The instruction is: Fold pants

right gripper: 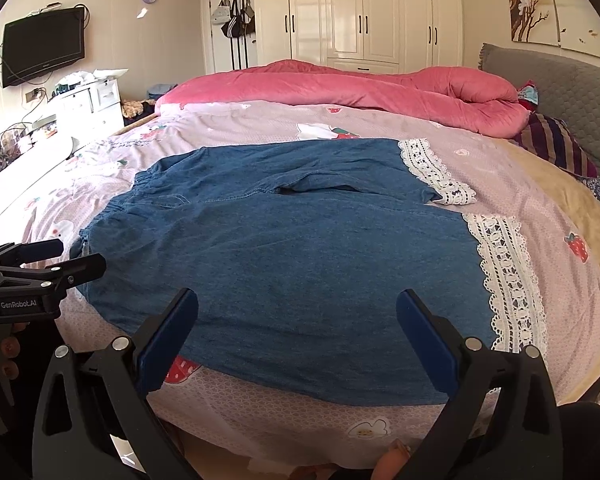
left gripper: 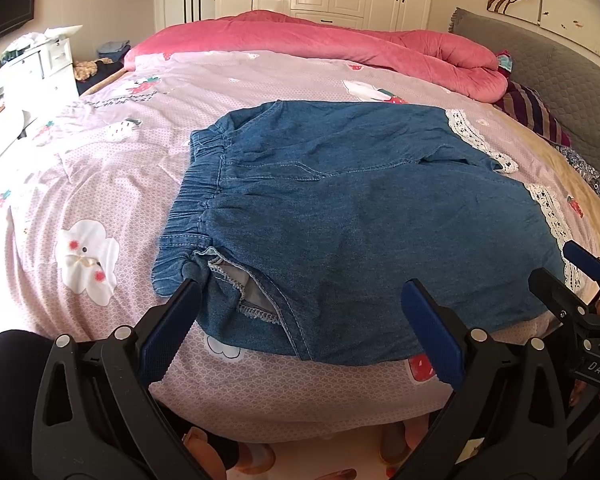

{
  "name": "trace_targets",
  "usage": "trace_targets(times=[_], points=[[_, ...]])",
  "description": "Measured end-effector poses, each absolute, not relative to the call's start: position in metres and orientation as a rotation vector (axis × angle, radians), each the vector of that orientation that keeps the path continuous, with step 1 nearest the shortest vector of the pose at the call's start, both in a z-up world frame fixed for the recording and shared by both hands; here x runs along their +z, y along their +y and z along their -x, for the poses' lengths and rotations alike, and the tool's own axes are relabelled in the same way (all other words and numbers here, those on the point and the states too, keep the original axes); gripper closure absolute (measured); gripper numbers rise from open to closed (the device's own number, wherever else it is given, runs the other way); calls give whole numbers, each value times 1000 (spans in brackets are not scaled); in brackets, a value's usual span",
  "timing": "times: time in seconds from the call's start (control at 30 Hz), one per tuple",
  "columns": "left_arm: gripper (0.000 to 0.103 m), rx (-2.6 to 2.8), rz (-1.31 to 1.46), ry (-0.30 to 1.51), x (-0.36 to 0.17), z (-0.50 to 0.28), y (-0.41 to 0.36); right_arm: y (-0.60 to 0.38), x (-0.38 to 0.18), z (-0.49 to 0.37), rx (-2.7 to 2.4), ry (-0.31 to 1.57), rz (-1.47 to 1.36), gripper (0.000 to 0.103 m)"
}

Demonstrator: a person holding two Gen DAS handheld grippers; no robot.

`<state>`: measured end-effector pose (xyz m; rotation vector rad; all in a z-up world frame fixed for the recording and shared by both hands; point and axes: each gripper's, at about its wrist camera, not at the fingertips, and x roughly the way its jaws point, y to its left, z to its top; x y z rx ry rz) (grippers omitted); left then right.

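I see soft, even daylight in both views, with glare on the wardrobe doors [right gripper: 364, 12] at twelve o'clock. Fisheye bending and dark corners frame sharp centres.

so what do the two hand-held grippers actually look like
Both look alike. The left hand-held gripper and the right hand-held gripper have black plastic clamp-style arms with triangular cut-outs and silver round rivets. Each long finger carries a blue ridged pad. White lettering shows on the bodies: "GenRobot.AI" on the left, "DAS" on the right. No cables are visible.

matt denim pants [left gripper: 360, 216], glossy wardrobe [right gripper: 364, 12]
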<state>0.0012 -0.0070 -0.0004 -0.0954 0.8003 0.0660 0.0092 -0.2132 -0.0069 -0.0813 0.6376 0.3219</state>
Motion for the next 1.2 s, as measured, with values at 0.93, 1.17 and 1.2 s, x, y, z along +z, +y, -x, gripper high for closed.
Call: trace_targets(times=[0.93, 1.17, 1.2], points=[[9, 62, 99, 811, -5, -6, -7, -211, -10, -18, 277, 673, 107, 4], [9, 81, 86, 813, 1, -17, -1, -206, 0, -30, 322, 686, 118, 4], [9, 84, 83, 805, 4, -19, 1, -204, 2, -34, 339, 692, 120, 4]])
